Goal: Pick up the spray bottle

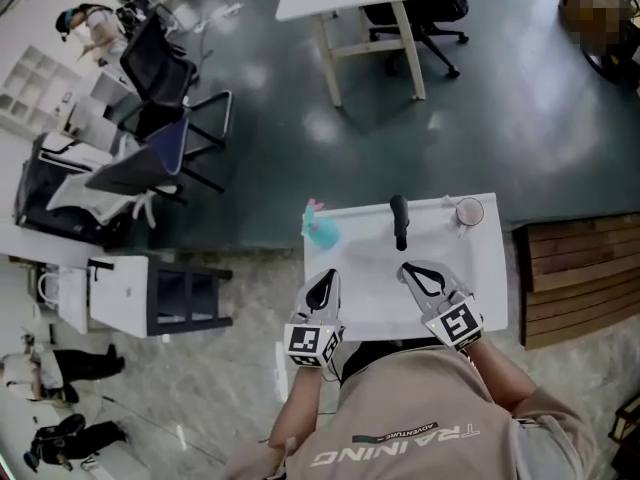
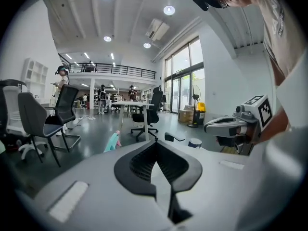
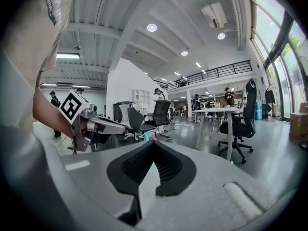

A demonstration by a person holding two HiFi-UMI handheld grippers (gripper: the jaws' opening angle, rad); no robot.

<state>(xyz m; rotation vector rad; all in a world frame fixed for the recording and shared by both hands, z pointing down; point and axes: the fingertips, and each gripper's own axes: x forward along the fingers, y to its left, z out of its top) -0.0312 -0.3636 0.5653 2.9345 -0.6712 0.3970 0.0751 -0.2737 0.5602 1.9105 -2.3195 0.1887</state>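
Left gripper (image 1: 325, 280), spray bottle (image 1: 322, 230), black handle (image 1: 399, 221), cup (image 1: 469, 211)

spray bottle (image 2: 114, 141) base hidden behind left gripper (image 2: 156, 144), cup (image 1: 469, 211) contents too small to tell

Person wearing a beige short-sleeved T-shirt (image 1: 420, 408) with dark lettering across the chest. The left gripper (image 1: 322, 280) and right gripper (image 1: 415, 271) are pale grey with black ribbed jaws. Each carries a white cube (image 1: 312, 342) printed with black square markers.
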